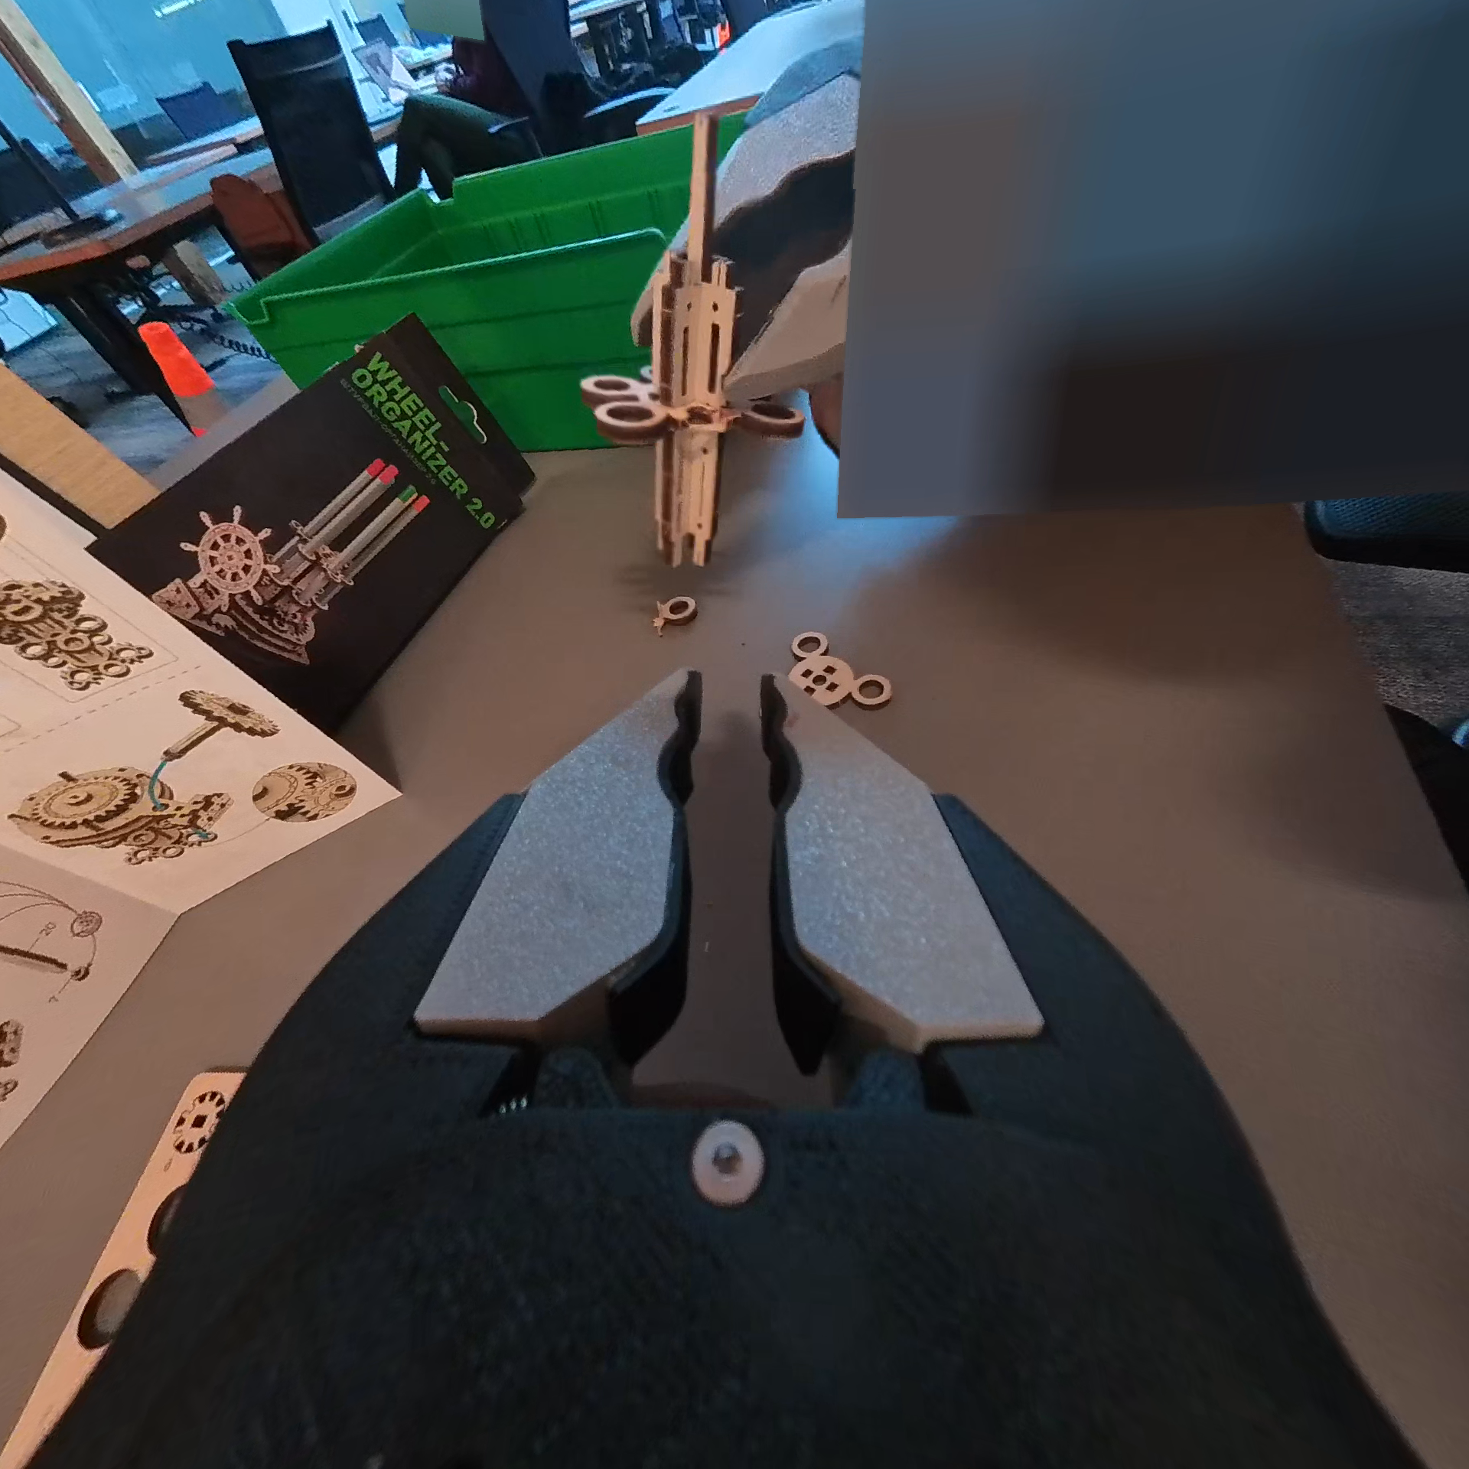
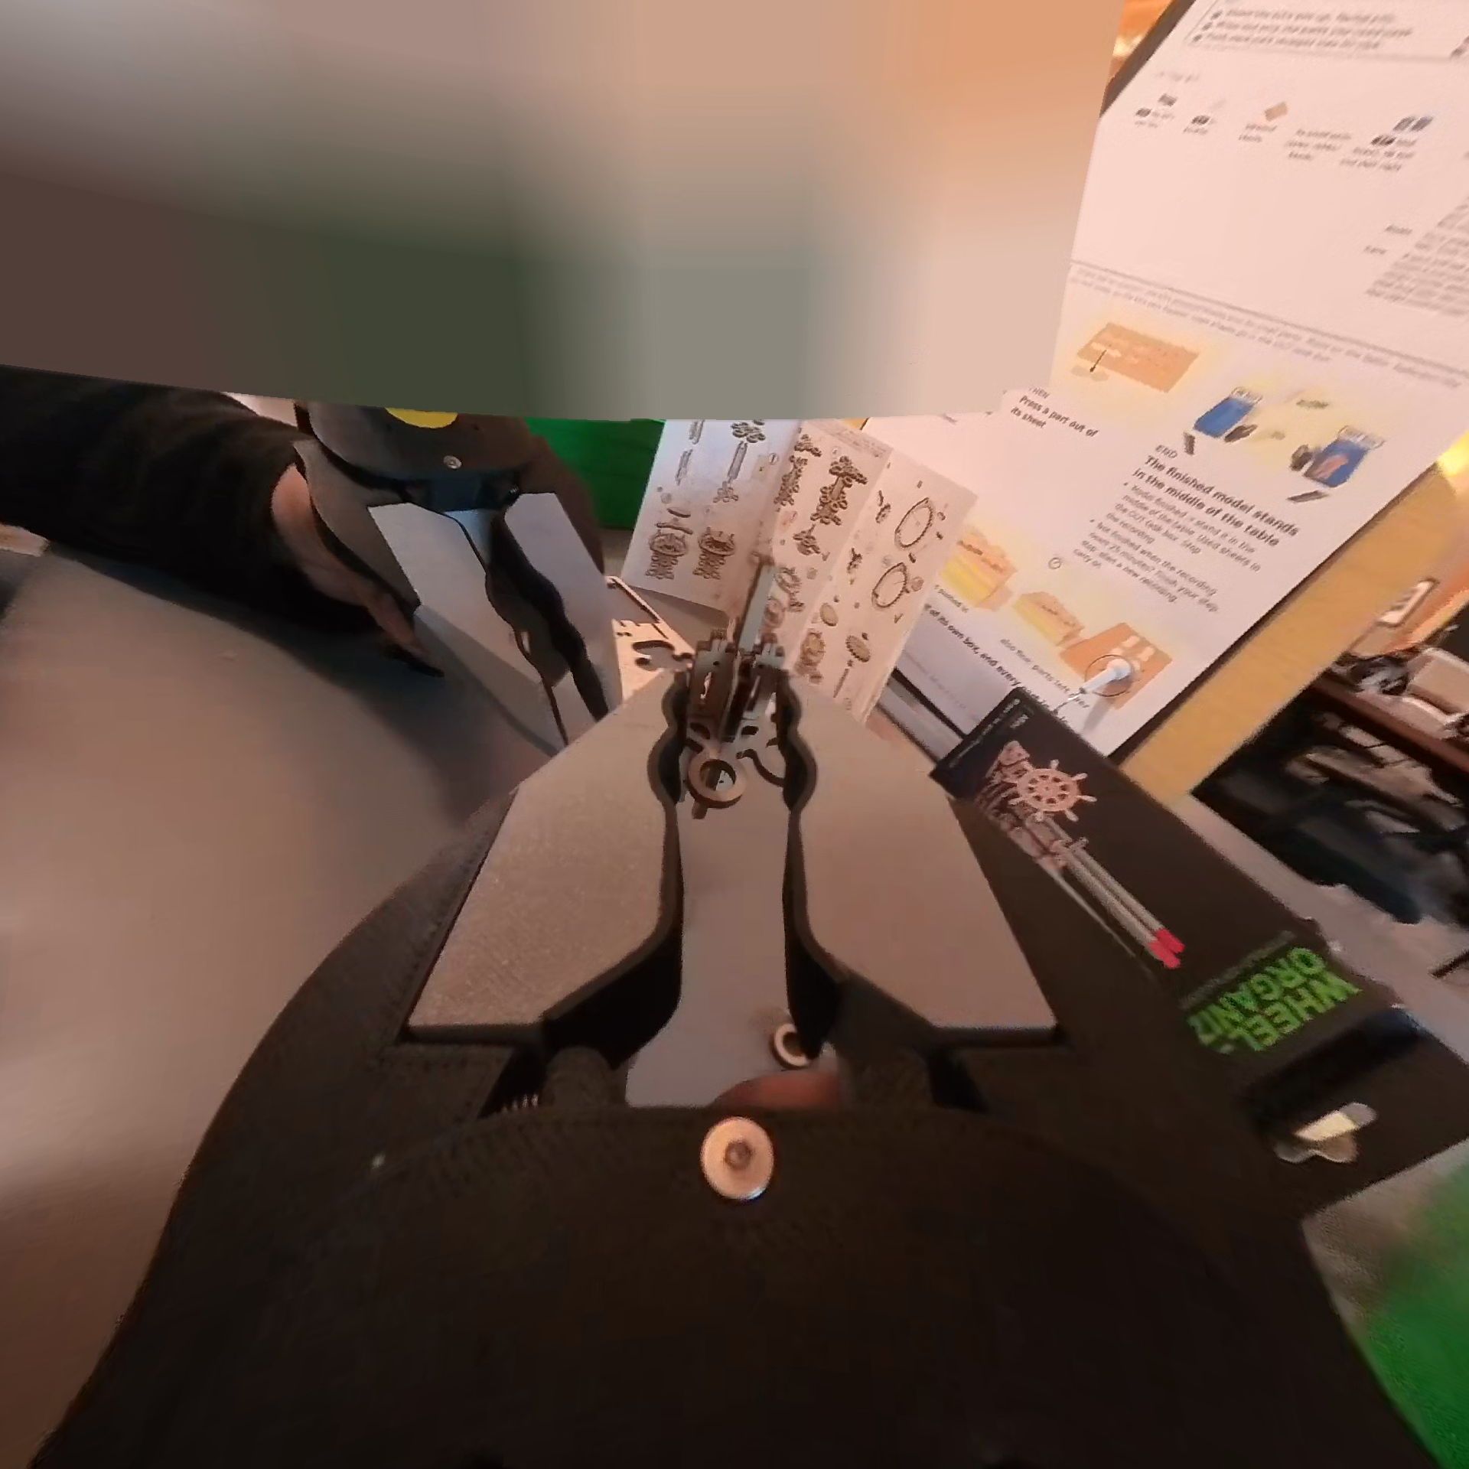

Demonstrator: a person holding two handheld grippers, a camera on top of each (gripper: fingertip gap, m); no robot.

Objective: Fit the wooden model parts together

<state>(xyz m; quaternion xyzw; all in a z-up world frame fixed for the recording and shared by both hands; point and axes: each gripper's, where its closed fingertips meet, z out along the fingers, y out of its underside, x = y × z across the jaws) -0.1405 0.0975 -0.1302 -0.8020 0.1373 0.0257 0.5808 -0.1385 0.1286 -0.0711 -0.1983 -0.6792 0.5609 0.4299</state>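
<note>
A tall wooden column assembly (image 1: 687, 493) with ring-shaped arms is held upright, its base just above the grey table (image 1: 994, 755). My right gripper (image 2: 727, 699) is shut on its upper part (image 2: 719, 715); one of its grey fingers (image 1: 787, 342) shows in the left wrist view. My left gripper (image 1: 730, 691) is low over the table, jaws slightly apart and empty, and also shows in the right wrist view (image 2: 556, 676). A small wooden ring piece (image 1: 676, 612) lies below the column. A flat wooden piece with two loops (image 1: 835, 680) lies just right of my left fingertips.
A green bin (image 1: 493, 318) stands behind the column. A black kit box (image 1: 318, 517) and instruction sheets (image 1: 119, 715) lie at the left. A punched wooden sheet (image 1: 159, 1192) is at the near left. A folded booklet (image 2: 795, 540) and a poster (image 2: 1232, 358) stand behind.
</note>
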